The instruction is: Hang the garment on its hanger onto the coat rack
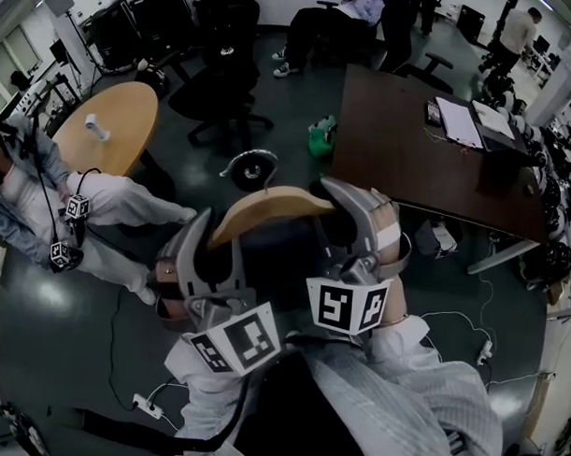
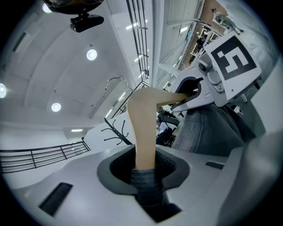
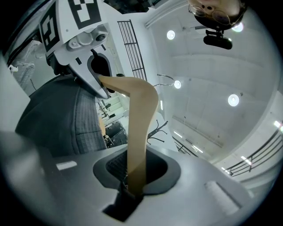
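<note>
Midair, left tongs [image 1: 218, 243], right tongs [image 1: 353, 214] clamp hanger [image 1: 272, 205] (clothed).

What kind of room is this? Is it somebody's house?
Probably not a house. It looks like an office or a lab workroom: there is a big dark desk, a black office chair and a round wooden table.
</note>
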The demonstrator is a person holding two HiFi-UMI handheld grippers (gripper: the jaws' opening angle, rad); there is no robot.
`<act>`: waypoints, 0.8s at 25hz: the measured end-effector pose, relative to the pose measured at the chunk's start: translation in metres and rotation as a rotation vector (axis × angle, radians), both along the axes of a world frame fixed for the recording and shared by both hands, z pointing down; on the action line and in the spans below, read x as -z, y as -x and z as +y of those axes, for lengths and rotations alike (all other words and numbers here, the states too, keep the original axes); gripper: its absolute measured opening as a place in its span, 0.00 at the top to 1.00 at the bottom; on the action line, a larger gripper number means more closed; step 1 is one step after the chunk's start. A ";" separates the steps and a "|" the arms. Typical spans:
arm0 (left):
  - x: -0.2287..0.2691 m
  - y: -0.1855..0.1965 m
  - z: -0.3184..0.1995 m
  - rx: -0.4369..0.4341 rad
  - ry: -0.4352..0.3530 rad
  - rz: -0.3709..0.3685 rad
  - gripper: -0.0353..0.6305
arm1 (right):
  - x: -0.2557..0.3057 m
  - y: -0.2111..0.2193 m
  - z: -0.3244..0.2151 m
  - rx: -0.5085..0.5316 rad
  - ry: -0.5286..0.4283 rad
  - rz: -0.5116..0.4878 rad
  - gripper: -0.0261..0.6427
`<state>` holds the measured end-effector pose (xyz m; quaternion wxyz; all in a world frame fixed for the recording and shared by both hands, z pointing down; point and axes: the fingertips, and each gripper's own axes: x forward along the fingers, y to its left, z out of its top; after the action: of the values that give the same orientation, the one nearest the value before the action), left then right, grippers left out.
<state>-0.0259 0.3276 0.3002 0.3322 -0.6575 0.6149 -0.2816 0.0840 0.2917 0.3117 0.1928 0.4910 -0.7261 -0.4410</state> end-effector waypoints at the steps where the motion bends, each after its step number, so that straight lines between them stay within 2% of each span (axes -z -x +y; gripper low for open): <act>1: -0.003 0.005 -0.007 0.000 0.005 0.002 0.81 | -0.003 0.005 -0.007 0.001 0.008 0.001 0.88; 10: -0.027 0.054 -0.107 0.025 0.046 0.008 0.81 | -0.028 0.055 -0.108 0.023 0.056 0.011 0.88; 15: -0.020 0.080 -0.193 0.036 0.047 -0.001 0.81 | -0.022 0.081 -0.195 0.038 0.056 0.003 0.88; 20: 0.005 0.098 -0.288 0.044 0.003 -0.014 0.81 | 0.003 0.099 -0.292 0.045 0.018 -0.010 0.88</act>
<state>-0.1241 0.0397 0.2947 0.3292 -0.6424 0.6264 -0.2943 -0.0154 0.0000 0.3083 0.1837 0.4750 -0.7419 -0.4362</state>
